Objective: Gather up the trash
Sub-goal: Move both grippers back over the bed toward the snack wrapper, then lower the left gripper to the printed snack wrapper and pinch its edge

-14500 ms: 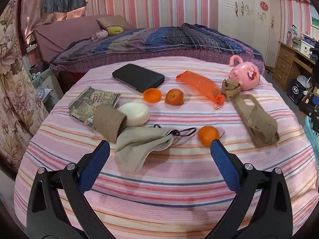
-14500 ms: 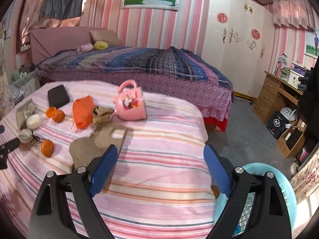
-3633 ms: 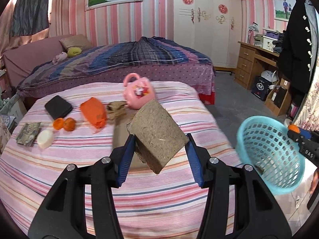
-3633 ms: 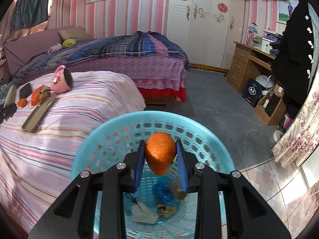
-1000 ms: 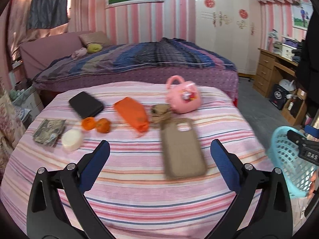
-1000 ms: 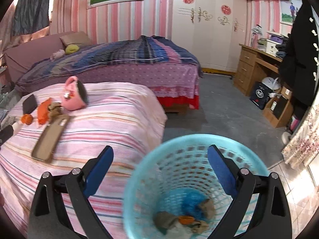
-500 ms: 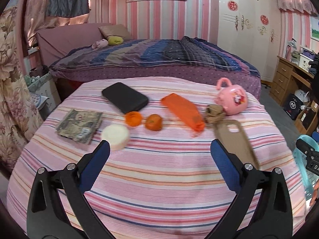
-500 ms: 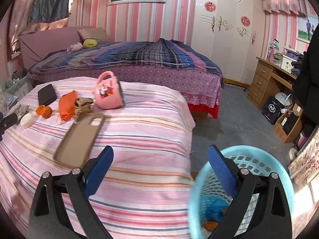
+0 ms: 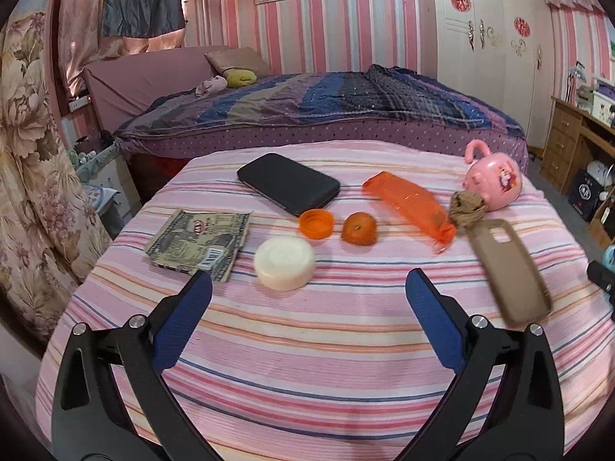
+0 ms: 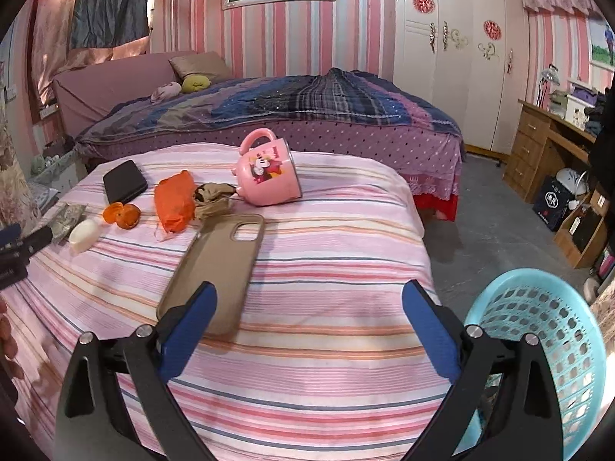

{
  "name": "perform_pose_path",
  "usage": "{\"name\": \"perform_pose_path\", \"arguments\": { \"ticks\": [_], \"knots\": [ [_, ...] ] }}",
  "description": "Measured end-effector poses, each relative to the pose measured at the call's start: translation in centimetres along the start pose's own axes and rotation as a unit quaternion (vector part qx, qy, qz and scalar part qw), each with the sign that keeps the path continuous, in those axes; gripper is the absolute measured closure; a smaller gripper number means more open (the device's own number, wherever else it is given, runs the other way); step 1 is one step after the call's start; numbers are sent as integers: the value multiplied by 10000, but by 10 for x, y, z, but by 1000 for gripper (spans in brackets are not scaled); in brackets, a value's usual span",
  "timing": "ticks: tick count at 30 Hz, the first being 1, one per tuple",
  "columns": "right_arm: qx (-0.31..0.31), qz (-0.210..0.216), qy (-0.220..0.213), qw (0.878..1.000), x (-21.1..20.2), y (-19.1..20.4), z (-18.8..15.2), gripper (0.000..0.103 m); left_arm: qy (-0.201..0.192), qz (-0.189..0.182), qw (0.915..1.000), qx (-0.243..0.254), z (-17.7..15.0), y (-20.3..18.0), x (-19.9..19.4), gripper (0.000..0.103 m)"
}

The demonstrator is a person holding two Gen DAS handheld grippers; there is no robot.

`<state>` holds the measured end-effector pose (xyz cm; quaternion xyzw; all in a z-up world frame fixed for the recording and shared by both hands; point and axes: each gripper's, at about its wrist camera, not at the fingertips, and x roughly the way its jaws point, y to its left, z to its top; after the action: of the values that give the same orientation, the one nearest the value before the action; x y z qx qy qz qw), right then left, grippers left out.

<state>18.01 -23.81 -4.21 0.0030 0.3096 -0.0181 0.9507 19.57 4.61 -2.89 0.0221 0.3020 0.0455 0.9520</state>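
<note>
Left gripper (image 9: 307,296) spread wide, grasping nothing, low in the left wrist frame above a pink striped bedcover (image 9: 307,345). Just beyond the blue pads (image 9: 180,322), at centre: a white round soap-like disc (image 9: 284,263), an orange bottle cap (image 9: 316,223) and a small tangerine (image 9: 359,228). Left of centre, a crumpled printed packet (image 9: 200,244); above centre, a black phone (image 9: 288,184). Right of centre, an orange plastic wrapper (image 9: 411,203), a brown crumpled wad (image 9: 467,207), a pink mug (image 9: 494,184) and a blurred tan phone case (image 9: 511,269).

Right gripper (image 10: 309,311) likewise spread wide and empty, lower centre of the right wrist frame, its left pad overlapping the tan phone case (image 10: 219,257). Only here: a light blue mesh basket (image 10: 557,345) at lower right, cut off by the frame edge and partly hidden behind the gripper arm, contents hard to make out. Mug (image 10: 269,176) lying on its side, upper centre. Packet barely visible at far left.
</note>
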Motion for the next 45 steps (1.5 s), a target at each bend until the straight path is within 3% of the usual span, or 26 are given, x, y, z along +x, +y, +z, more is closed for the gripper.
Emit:
{"name": "perform_pose_path", "arguments": {
  "ticks": [6, 11, 16, 21, 28, 34, 39, 45],
  "knots": [
    [-182, -78, 36, 9998, 5, 14, -2, 8, 1, 91, 10000, 11, -2, 15, 6, 6],
    [-349, -121, 87, 9993, 9, 24, -4, 8, 268, -246, 9993, -118, 2, 29, 15, 6],
    [-553, -217, 123, 9982, 13, 33, -6, 8, 397, -298, 9983, -318, 4, 50, 26, 5],
    [-560, -138, 211, 9981, 17, 41, -8, 6, 600, -196, 9968, -481, 3, 75, 41, 5],
    [-511, 100, 265, 9983, 20, 49, -8, 6, 1101, 234, 9911, -706, -5, 117, 75, 5],
    [-350, 83, 328, 9988, 22, 47, -9, 6, 1470, 186, 9837, -1017, -10, 136, 100, 5],
    [-259, 27, 383, 9989, 26, 42, -8, 6, 1267, 399, 9880, -784, -3, 127, 101, 5],
    [-94, 65, 443, 9990, 29, 33, -8, 6, 1234, 681, 9900, 14, 3, 95, 108, 5]
  ]
}}
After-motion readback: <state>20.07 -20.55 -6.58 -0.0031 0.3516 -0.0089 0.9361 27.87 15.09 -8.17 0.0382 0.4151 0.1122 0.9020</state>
